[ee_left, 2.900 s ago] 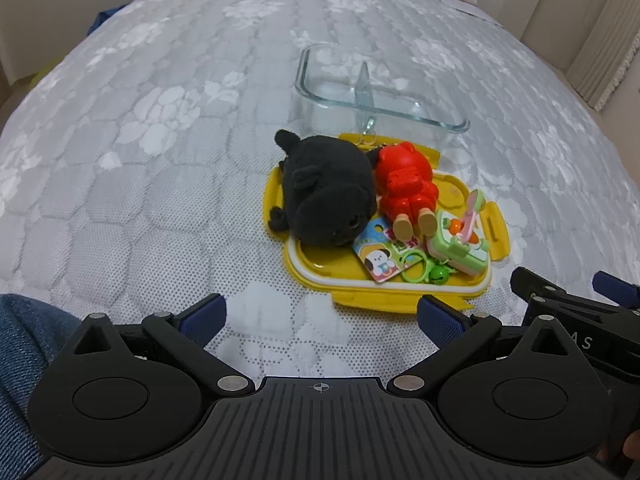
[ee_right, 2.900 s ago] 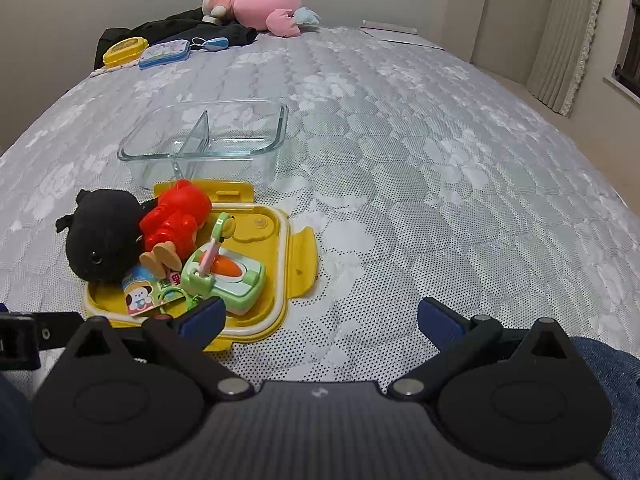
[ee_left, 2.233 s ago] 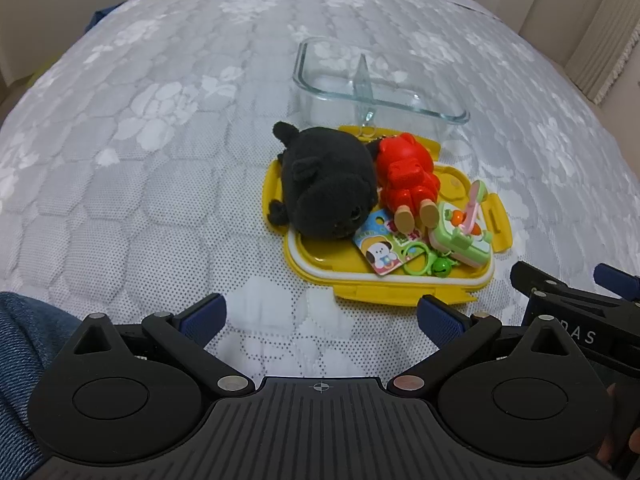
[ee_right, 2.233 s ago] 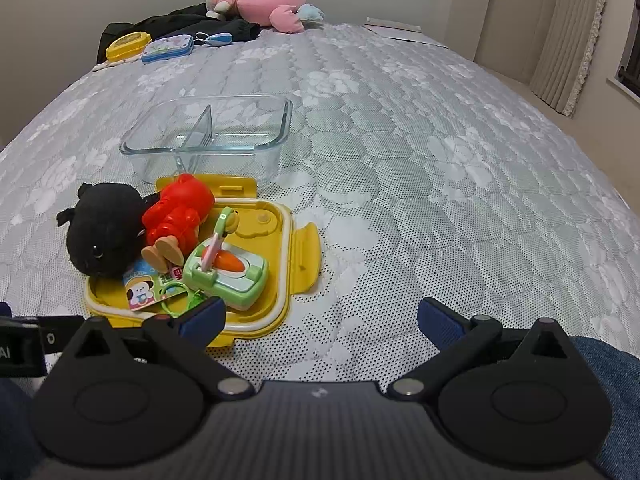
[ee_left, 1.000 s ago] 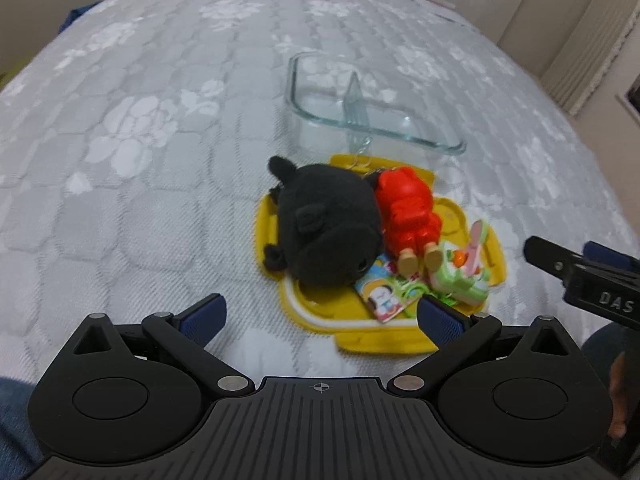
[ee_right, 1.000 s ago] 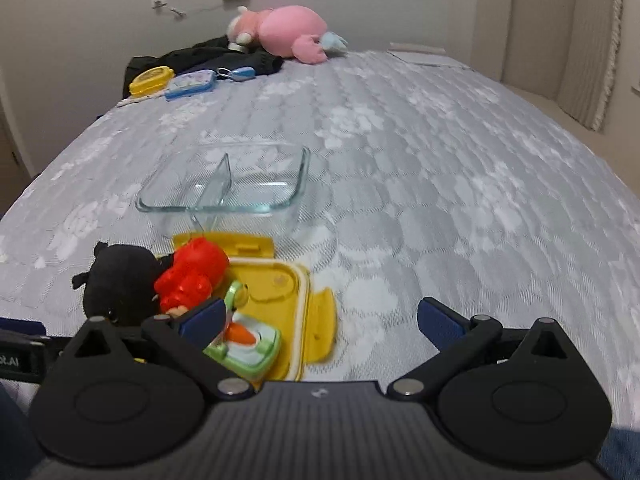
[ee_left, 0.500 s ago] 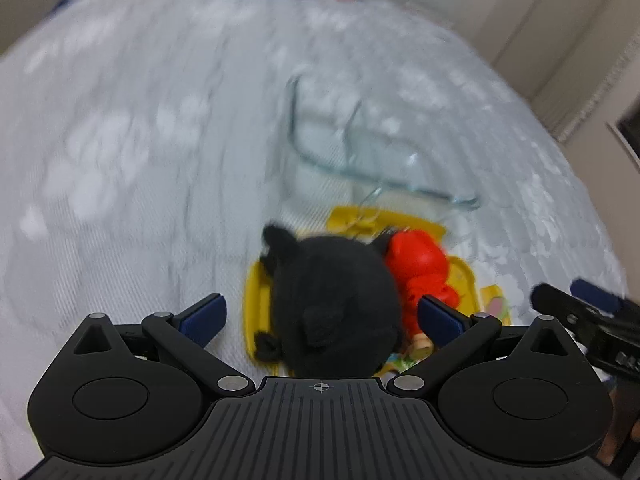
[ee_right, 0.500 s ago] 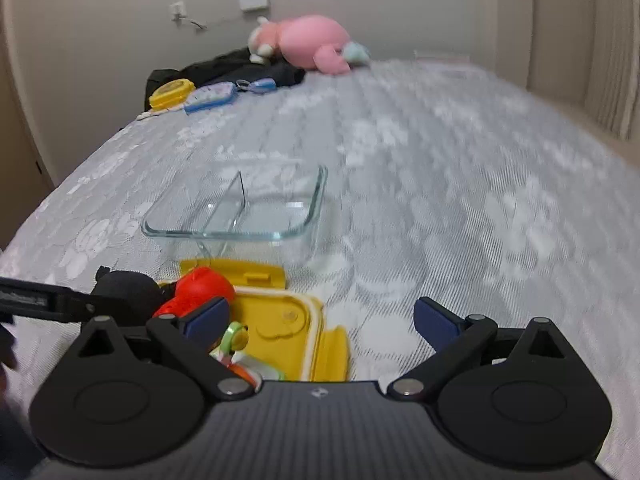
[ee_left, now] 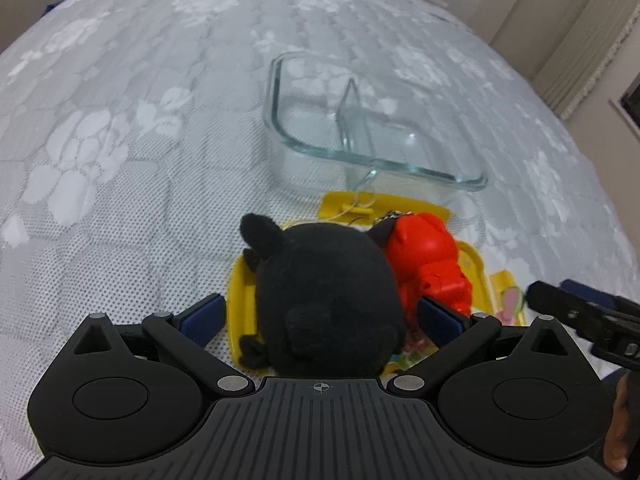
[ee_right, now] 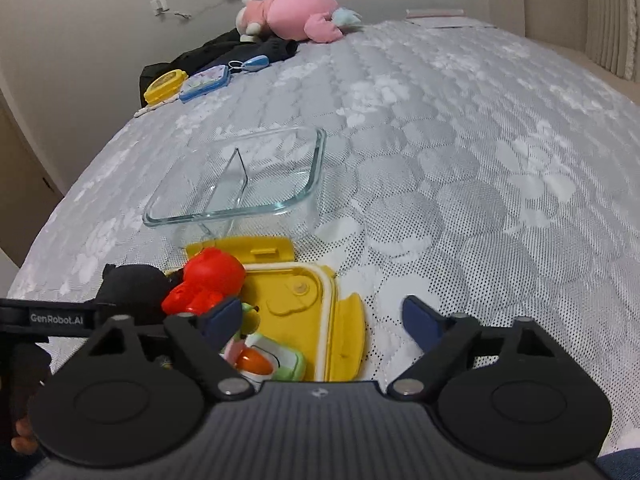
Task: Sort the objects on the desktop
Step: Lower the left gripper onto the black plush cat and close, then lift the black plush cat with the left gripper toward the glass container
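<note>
A yellow lid tray [ee_left: 476, 264] on the quilted bed holds a black plush [ee_left: 324, 296], a red figure [ee_left: 428, 256] and a green toy [ee_right: 264, 356]. My left gripper [ee_left: 320, 316] is open and straddles the black plush; its blue pads stand a little clear of both sides. My right gripper [ee_right: 320, 318] hovers over the tray's right half [ee_right: 296, 292] with its jaws closing and nothing pressed between them. Its left fingertip is next to the green toy and the red figure [ee_right: 208, 280]. An empty divided glass container [ee_left: 276, 92] stands just behind the tray.
At the bed's far end lie a pink plush [ee_right: 296, 14], a black garment [ee_right: 224, 54], a yellow case [ee_right: 165, 82] and a blue case [ee_right: 204, 82]. The right gripper's body [ee_left: 580, 312] shows at the left view's right edge.
My left gripper has come forward and down until the black plush sits between its fingers. The right gripper has dropped closer to the tray and its jaws have narrowed.
</note>
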{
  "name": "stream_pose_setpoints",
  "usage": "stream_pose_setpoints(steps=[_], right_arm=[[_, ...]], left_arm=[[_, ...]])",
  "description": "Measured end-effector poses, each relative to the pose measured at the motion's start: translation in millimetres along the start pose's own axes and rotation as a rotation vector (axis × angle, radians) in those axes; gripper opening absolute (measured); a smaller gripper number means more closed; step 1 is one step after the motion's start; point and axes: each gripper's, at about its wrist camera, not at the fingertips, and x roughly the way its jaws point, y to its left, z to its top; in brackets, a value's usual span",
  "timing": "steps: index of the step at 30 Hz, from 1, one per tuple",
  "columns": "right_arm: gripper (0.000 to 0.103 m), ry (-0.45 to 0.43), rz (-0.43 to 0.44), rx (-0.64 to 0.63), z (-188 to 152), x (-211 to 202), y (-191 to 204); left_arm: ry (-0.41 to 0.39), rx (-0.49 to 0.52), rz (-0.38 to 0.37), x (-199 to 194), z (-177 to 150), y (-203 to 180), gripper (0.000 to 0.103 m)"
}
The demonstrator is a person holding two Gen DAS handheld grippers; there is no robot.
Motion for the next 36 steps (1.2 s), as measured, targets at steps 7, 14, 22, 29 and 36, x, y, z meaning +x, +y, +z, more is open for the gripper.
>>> stream_pose_setpoints(steps=[7, 14, 22, 29, 36], right_arm=[[0.088, 0.012, 0.016, 0.026, -0.6, 2.4, -1.7], [0.091, 0.011, -0.002, -0.003, -2.4, 5.0, 2.4], [0.094, -0.013, -0.018, 0.007, -1.7, 0.6, -1.2], [0.095, -0.011, -0.003, 0.062, 2.3, 1.4, -9.0], [0.096, -0.014, 0.01, 0.102, 2.9, 0.2, -16.4]], left_arm=[[-0.016, -0.031, 0.026, 2.7, -0.2, 7.3, 0.103], [-0.052, -0.009, 0.019, -6.2, -1.8, 4.9, 0.084], [-0.057, -0.062, -0.03, -28.4, -1.1, 10.1, 0.08], [-0.085, 0.008, -0.021, -64.1, 18.0, -3.0, 0.071], [-0.128, -0.03, -0.03, -78.2, 52.0, 1.0, 0.058]])
